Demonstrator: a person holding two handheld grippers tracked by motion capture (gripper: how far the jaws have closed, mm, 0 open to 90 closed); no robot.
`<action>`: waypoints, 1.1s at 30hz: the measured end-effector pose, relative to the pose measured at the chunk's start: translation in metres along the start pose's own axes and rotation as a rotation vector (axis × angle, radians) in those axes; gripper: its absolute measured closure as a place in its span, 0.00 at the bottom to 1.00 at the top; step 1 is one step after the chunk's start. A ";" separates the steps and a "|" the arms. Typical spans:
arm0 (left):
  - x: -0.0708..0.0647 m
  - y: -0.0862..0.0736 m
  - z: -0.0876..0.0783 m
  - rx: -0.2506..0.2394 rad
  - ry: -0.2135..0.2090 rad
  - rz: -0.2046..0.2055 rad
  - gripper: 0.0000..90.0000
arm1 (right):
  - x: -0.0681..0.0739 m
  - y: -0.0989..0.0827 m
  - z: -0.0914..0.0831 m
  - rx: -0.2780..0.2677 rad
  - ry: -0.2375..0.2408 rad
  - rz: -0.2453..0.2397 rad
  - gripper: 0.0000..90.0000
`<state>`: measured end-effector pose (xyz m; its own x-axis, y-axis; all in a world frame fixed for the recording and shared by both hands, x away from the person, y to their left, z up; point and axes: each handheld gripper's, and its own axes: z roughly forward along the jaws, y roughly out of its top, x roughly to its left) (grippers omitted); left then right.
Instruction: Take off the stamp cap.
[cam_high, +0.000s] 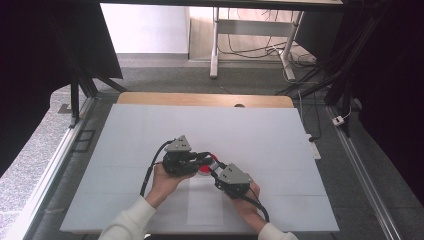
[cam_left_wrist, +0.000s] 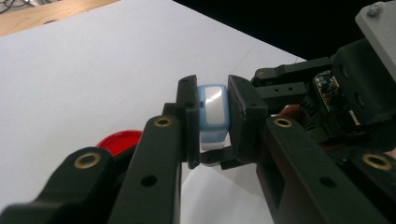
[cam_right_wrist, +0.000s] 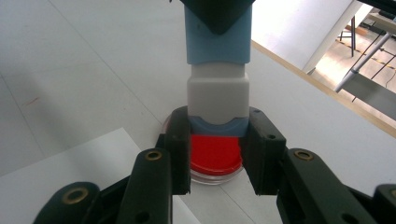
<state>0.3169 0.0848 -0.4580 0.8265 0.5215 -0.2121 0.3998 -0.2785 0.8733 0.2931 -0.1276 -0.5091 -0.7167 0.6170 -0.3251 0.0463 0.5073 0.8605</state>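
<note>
Both grippers, left gripper (cam_high: 200, 159) and right gripper (cam_high: 217, 176), are black, each topped by a grey three-cornered plate and trailing a black cable. Brass-ringed screws (cam_right_wrist: 152, 155) stud the jaws. White sleeves (cam_high: 127, 221) show at lower centre.

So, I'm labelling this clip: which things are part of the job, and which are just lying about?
In use:
- blue and white stamp
- red ink pad
- left gripper
- right gripper
- paper sheet

Lying about:
- white table cover
- desk frame

The stamp (cam_right_wrist: 217, 79) hangs between both grippers, above the ink pad (cam_right_wrist: 215, 156) on the table (cam_high: 150, 135).
</note>
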 end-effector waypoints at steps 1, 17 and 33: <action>0.000 0.000 0.000 0.000 0.001 0.000 0.83 | 0.000 0.000 0.000 -0.001 0.001 0.000 0.72; 0.000 0.000 0.000 -0.001 0.001 -0.006 0.83 | 0.001 -0.001 0.000 -0.007 -0.010 0.015 0.72; 0.001 0.000 -0.001 -0.002 -0.009 -0.015 0.83 | 0.001 0.001 -0.001 0.007 -0.013 -0.024 0.72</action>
<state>0.3177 0.0861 -0.4579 0.8240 0.5182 -0.2294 0.4114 -0.2687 0.8709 0.2919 -0.1275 -0.5082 -0.7088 0.6122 -0.3504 0.0345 0.5262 0.8496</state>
